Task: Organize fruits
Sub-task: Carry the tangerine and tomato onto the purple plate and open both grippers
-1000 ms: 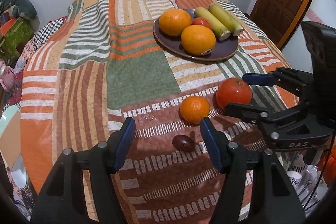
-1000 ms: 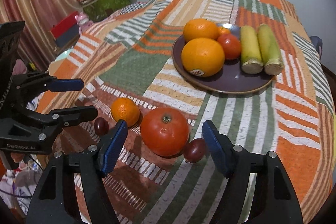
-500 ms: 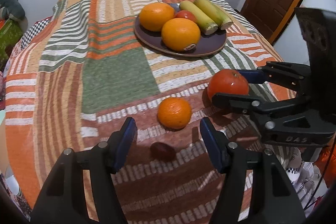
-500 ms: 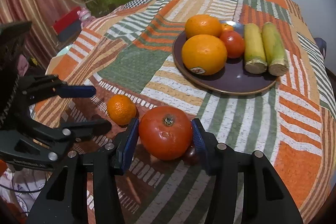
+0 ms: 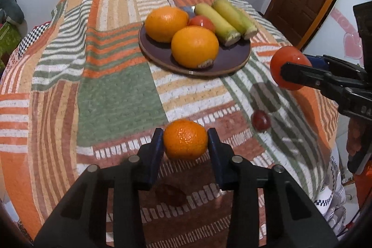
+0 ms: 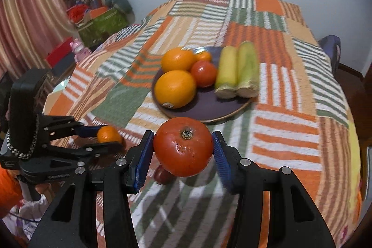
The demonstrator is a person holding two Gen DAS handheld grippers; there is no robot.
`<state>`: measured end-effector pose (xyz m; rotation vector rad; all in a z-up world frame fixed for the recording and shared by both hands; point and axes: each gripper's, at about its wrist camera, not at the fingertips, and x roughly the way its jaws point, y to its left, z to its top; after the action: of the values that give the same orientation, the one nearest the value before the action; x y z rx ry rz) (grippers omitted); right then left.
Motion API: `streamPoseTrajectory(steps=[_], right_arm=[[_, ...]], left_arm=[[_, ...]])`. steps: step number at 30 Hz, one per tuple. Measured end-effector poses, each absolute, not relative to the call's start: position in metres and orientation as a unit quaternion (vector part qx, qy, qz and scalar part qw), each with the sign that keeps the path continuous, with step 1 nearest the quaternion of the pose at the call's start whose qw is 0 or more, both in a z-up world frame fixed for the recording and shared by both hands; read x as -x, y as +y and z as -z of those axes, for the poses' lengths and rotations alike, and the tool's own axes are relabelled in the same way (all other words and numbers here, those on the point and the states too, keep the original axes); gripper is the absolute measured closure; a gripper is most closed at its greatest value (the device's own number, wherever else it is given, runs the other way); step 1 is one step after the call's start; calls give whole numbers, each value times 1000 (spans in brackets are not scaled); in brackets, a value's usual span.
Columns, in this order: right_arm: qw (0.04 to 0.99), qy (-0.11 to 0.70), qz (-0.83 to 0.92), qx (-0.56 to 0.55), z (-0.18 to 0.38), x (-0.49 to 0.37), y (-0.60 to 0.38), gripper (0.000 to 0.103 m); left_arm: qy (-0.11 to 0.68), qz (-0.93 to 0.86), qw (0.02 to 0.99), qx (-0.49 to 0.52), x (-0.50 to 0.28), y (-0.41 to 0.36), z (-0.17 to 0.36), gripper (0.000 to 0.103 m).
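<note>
**Both claws loaded, plate ahead**

The pick-up step is in hand on both sides. The right gripper [image 6: 183, 150] holds a large red tomato [image 6: 183, 147] between its blue pads, and the fruit appears to hang clear of the patchwork tablecloth [image 6: 286, 131], just short of the near rim of the dark plate [image 6: 209, 106]. The left gripper [image 5: 184, 143] is closing its jaws on a small mandarin [image 5: 185, 140]; the pads meet the fruit's flanks, though whether it has left the cloth cannot be told.

The plate already carries two big oranges [image 6: 175, 88], a smaller tomato [image 6: 204, 73], a little orange fruit behind it and two ears of corn [image 6: 237, 70]. Free space seems to remain at its near side, in front of the corn.

The next move probably calls for carrying the large tomato over the rim and lowering it into that gap without nudging the front orange, then bringing the mandarin after it. Two small dark-red fruits stay on the cloth: one [image 5: 261, 120] between the grippers, another [image 5: 172, 195] beneath the left claw.
</note>
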<state>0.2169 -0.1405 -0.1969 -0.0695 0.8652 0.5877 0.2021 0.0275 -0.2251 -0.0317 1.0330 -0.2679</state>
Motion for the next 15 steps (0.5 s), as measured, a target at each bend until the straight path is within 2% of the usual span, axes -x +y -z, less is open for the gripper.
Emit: streamPoseTrajectory(steps=[15], right_arm=[[889, 368, -272, 30, 167, -258, -143, 56]], left_arm=[[430, 131, 893, 29, -259, 27, 168, 65]])
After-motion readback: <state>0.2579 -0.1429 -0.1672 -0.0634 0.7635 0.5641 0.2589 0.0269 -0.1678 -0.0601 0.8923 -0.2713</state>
